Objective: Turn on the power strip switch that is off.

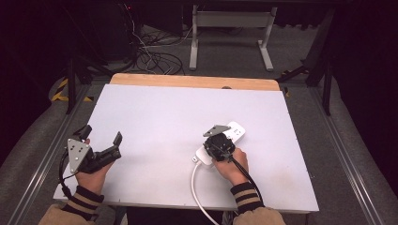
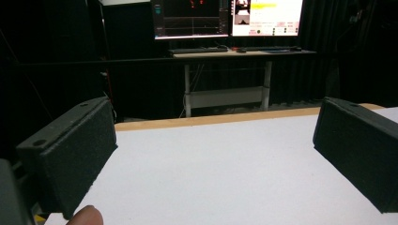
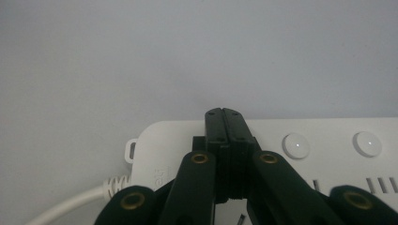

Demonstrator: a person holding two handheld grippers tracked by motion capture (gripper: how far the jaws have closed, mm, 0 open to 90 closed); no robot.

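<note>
High view: right gripper (image 1: pixel 218 138) hangs over the cable end of a white power strip (image 1: pixel 234 131) lying right of centre on the desk (image 1: pixel 155 112), fingers pressed together, nothing between them. Likely step: pressing a switch button; next move needs the closed tips lined up on one button. Left gripper (image 1: pixel 102 140) rests near the desk's left edge, fingers wide apart, empty. Right gripper view adds two round buttons (image 3: pixel 295 146) and cord (image 3: pixel 70 204); left gripper view adds monitors (image 2: pixel 225 18) beyond.

White power strip (image 1: pixel 224 140) with its white cord (image 1: pixel 197 190) lay on a pale grey table (image 1: pixel 164 112); black grippers, and brown-and-black striped cuffs (image 1: pixel 87 200).
</note>
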